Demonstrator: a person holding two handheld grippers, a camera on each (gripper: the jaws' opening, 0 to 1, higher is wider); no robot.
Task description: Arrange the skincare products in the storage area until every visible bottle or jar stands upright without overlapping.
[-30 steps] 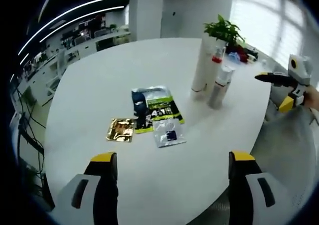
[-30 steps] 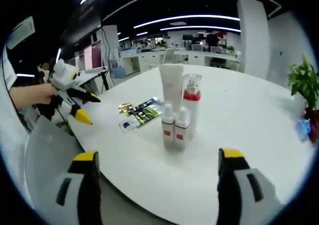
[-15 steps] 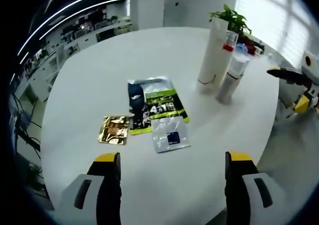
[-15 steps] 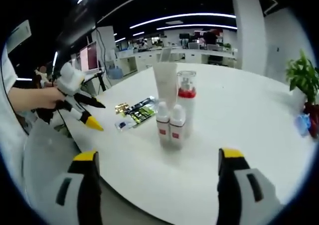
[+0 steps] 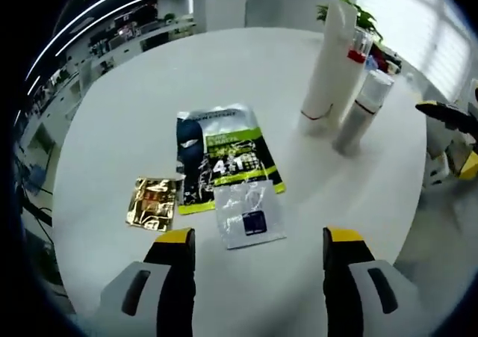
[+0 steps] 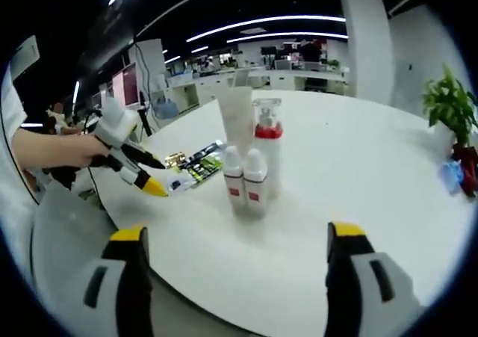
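On the white round table (image 5: 112, 113), a tall white tube (image 5: 328, 64), a clear pump bottle with a red collar (image 5: 358, 49) and small white bottles (image 5: 362, 113) stand upright in a tight cluster. From the other side I see the tube (image 6: 237, 120), the pump bottle (image 6: 267, 146) and two small red-labelled bottles (image 6: 244, 189). A green-black sachet (image 5: 220, 161), a gold sachet (image 5: 154, 201) and a clear sachet (image 5: 250, 214) lie flat. My left gripper (image 5: 258, 238) hovers open just short of the sachets. My right gripper (image 6: 239, 236) is open and holds nothing, at the table's edge.
A potted plant (image 6: 448, 101) and a blue item (image 6: 452, 176) sit at the table's far side. A hand (image 6: 52, 150) holds the left gripper (image 6: 158, 176) above the sachets (image 6: 198, 165). The right gripper (image 5: 444, 139) shows off the table's right edge. Office desks fill the background.
The left gripper has moved forward and lower over the table, closer to the sachets. The right gripper has barely moved. The bottles and sachets stay where they were.
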